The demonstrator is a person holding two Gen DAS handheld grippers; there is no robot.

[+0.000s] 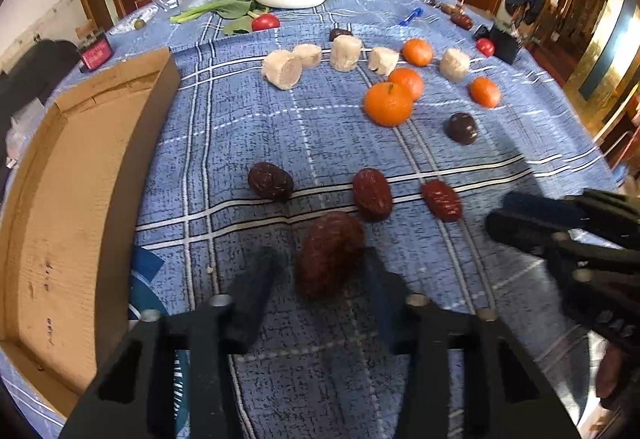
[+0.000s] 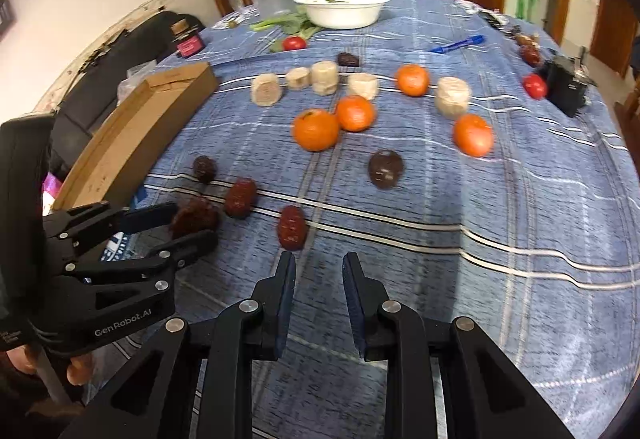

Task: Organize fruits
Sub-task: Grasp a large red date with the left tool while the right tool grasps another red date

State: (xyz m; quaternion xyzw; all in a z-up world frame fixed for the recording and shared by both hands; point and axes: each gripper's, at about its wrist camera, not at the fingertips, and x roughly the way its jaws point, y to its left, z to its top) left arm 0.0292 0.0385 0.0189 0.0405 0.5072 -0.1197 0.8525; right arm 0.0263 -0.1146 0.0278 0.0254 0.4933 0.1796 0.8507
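Slip risk: left gripper (image 1: 320, 271) is straddling a wrinkled date (image 1: 329, 253), jaws not visibly clamping — could roll; right gripper (image 2: 319, 271) is hovering narrow, empty.

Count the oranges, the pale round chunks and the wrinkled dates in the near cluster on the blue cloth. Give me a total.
Oranges: 4
Pale round chunks: 5
Wrinkled dates: 4
Total: 13
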